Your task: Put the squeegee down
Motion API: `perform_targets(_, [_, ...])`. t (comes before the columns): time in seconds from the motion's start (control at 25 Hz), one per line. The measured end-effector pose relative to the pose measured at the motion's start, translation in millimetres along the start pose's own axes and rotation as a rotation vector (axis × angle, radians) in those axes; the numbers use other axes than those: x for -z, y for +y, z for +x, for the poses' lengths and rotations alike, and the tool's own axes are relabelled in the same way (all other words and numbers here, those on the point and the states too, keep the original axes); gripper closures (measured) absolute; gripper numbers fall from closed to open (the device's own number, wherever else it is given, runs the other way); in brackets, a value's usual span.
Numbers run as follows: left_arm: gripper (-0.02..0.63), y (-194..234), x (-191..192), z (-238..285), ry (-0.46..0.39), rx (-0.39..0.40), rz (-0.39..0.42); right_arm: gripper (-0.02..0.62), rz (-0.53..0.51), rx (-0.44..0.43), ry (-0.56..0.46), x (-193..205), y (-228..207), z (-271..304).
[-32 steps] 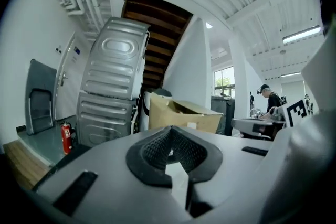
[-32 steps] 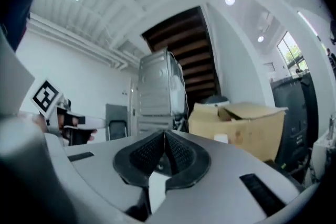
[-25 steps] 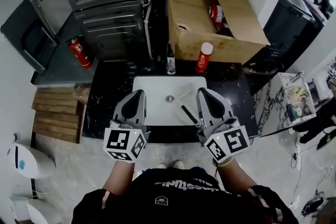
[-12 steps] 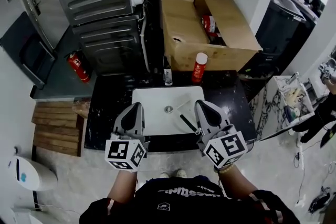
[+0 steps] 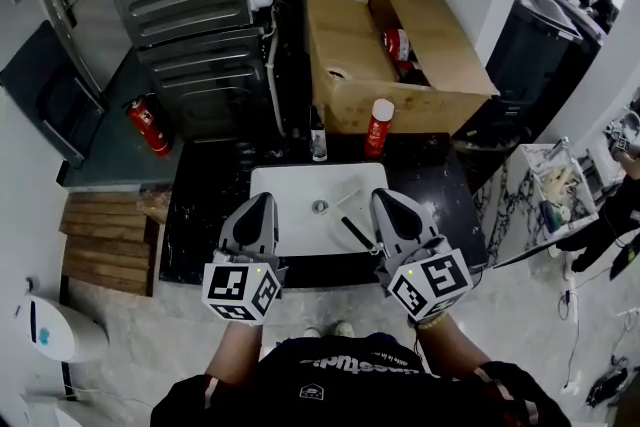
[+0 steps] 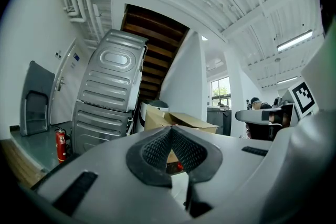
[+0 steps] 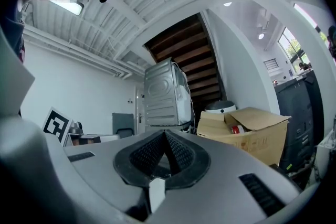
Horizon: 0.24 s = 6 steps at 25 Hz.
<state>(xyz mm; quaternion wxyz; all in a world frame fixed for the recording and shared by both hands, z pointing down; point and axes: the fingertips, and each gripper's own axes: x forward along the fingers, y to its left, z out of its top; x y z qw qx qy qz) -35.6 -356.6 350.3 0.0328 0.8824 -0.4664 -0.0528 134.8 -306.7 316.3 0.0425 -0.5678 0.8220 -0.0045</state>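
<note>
A person stands at a black counter [image 5: 205,190] with a gripper in each hand, both held over a white sink [image 5: 290,183]. At far left, a red fire extinguisher [image 5: 148,126] lies on a grey ledge beside a grey ribbed appliance [image 5: 190,5]. The left gripper [image 5: 262,202] has its jaws pressed together, and its own view shows nothing between them [image 6: 170,136]. A dark bottle [image 5: 318,143] stands on the counter at the sink's far edge. The squeegee [image 5: 356,231] lies in the right half of the sink, right of the drain. It has a slim black handle set at a slant and a pale, narrow blade across its far end. The near end of the handle runs up just beside the right gripper [image 5: 381,200]; contact cannot be made out. That gripper's jaws are also closed tight and empty in its own view [image 7: 164,136]. Behind it stand a red-and-white can [image 5: 379,127] and an open cardboard box [image 5: 350,65].
</note>
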Motion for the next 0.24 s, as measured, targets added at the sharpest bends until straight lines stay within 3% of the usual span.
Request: perform_targets(0.24, [0.592,-0.1,-2.9,-0.2,0.002,0.001,0.001,0.558,-0.010,-0.014,-0.002,-6.3,4.0,1.7])
